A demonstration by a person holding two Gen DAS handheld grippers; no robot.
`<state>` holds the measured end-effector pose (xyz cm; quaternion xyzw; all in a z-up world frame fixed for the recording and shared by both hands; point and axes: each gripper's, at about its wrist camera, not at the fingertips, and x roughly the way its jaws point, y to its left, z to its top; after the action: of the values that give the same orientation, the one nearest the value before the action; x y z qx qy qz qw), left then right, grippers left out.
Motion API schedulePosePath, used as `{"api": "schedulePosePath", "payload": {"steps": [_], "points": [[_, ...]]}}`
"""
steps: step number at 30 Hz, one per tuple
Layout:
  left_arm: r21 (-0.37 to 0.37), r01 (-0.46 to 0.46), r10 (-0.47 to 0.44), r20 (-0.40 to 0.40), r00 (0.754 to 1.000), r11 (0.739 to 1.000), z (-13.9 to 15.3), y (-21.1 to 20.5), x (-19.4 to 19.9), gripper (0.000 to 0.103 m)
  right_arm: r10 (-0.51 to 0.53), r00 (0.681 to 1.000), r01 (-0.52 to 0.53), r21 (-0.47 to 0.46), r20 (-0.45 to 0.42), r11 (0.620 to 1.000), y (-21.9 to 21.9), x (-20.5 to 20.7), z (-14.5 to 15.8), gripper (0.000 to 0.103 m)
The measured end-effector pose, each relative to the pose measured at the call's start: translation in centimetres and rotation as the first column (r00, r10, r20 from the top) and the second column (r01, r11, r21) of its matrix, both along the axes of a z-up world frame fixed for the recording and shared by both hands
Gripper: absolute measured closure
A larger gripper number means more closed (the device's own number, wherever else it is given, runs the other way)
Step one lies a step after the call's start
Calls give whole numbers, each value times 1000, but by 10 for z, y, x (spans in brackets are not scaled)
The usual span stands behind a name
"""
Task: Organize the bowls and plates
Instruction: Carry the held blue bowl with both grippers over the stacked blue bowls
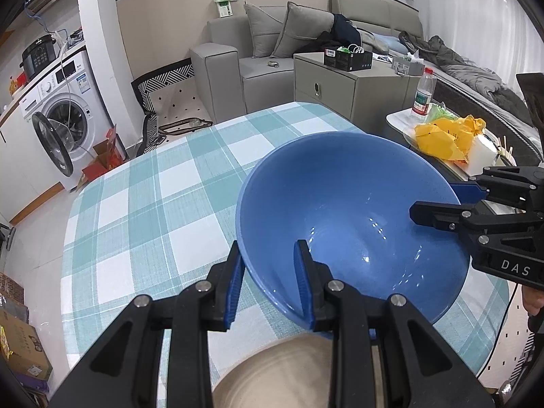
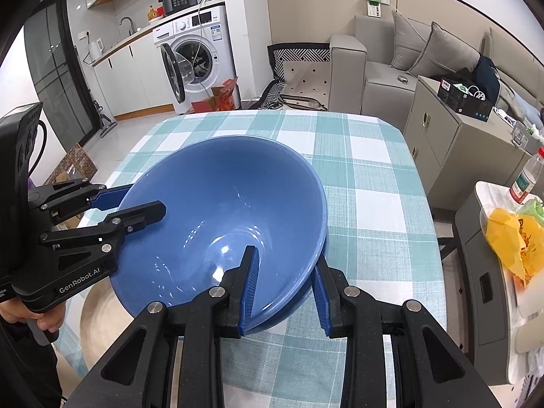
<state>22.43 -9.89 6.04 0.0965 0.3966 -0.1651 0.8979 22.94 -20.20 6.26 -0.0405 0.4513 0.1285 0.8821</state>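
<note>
Both claws were matte black with silver screw heads and ribbed blue finger pads (image 1: 234, 292). The left claw (image 2: 136, 200) read "GenRobot.AI"; the right claw (image 1: 442, 200) read "DAS".
</note>
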Motion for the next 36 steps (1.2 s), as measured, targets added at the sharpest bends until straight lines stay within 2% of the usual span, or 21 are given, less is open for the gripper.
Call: {"api": "schedulePosePath", "payload": {"steps": [15, 30, 36], "points": [[18, 2, -2, -17, 1000, 1000, -12, -2, 4, 76, 1, 1000, -1, -16, -11, 1000, 2, 1, -12, 71], [44, -5, 6, -19, 1000, 999, -20, -5, 5, 75, 13, 999, -7, -154, 41, 988, 17, -6, -21, 71], [49, -4, 5, -20, 1000, 999, -23, -6, 6, 75, 12, 999, -5, -162, 46, 987, 16, -7, -21, 71]]}}
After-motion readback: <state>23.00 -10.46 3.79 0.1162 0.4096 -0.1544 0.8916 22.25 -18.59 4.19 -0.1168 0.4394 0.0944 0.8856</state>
